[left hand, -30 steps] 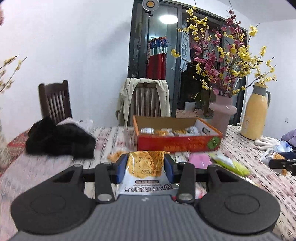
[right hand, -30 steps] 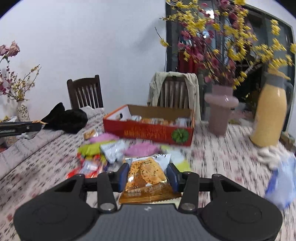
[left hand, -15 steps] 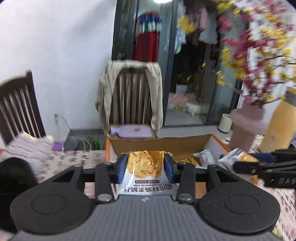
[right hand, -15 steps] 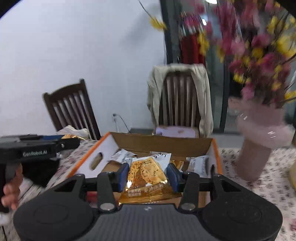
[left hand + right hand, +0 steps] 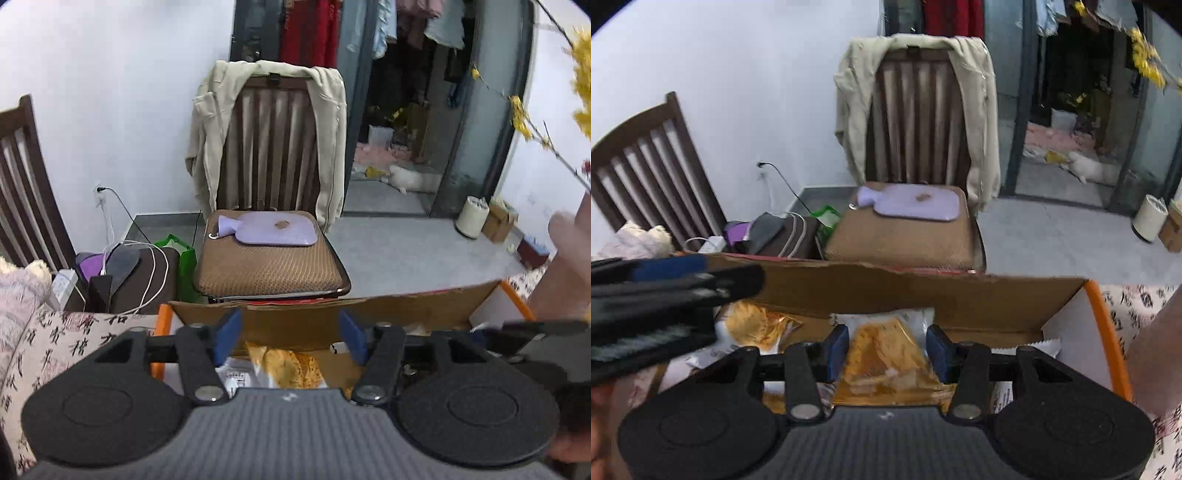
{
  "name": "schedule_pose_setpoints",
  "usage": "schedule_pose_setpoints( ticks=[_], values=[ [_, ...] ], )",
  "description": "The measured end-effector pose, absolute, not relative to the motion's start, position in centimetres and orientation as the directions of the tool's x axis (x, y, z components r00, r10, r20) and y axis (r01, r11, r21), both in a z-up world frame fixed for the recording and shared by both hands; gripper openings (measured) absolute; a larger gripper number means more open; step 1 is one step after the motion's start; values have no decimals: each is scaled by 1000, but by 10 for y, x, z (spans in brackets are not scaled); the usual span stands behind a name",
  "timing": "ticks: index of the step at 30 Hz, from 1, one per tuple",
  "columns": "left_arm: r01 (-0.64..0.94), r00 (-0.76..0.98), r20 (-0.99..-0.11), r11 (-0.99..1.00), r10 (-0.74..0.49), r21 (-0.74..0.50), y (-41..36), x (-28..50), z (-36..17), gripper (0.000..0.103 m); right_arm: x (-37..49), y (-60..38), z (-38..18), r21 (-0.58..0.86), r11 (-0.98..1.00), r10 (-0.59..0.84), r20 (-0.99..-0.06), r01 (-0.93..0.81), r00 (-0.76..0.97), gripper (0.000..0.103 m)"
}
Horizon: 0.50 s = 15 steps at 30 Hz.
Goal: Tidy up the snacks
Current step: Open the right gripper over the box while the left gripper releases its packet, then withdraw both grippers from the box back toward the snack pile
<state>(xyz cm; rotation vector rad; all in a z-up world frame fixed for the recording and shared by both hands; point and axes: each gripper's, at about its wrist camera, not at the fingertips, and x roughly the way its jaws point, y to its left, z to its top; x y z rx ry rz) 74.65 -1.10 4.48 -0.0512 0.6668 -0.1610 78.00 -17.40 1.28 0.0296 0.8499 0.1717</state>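
Here, closest in, the left gripper (image 5: 290, 336) hangs over the cardboard box (image 5: 388, 314), its jaws opening; the orange snack packet (image 5: 286, 367) under them lies clear of both blue pads, released into the box. The right gripper (image 5: 886, 349) is over the same box (image 5: 923, 291), its jaws also opening, with a second orange packet (image 5: 882, 354) between the pads, which seem to have let go, though the gaps are slim. Further in, another gold packet (image 5: 757, 323) and a white packet (image 5: 1028, 347) lie on the box floor, so the sorting looks well under way. How many snacks wait on the desk (image 5: 70, 339) cannot be told from here. Beyond the box stands a chair (image 5: 273, 206) draped with a pale jacket (image 5: 207, 129), a lilac hot-water bottle (image 5: 269, 229) on its seat.
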Motion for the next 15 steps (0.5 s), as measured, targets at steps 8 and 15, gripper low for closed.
schedule_pose_setpoints(
  ticks=[8,15],
  values=[
    [142,788,-584,980,-198,-140,6,709,72,85,753,-181,39,122,982,189,-696,-146,693,83],
    [165,828,-536,985,-167,-52,28,608,106,95,682,-207,80,125,978,207,-671,-166,712,89]
  ],
)
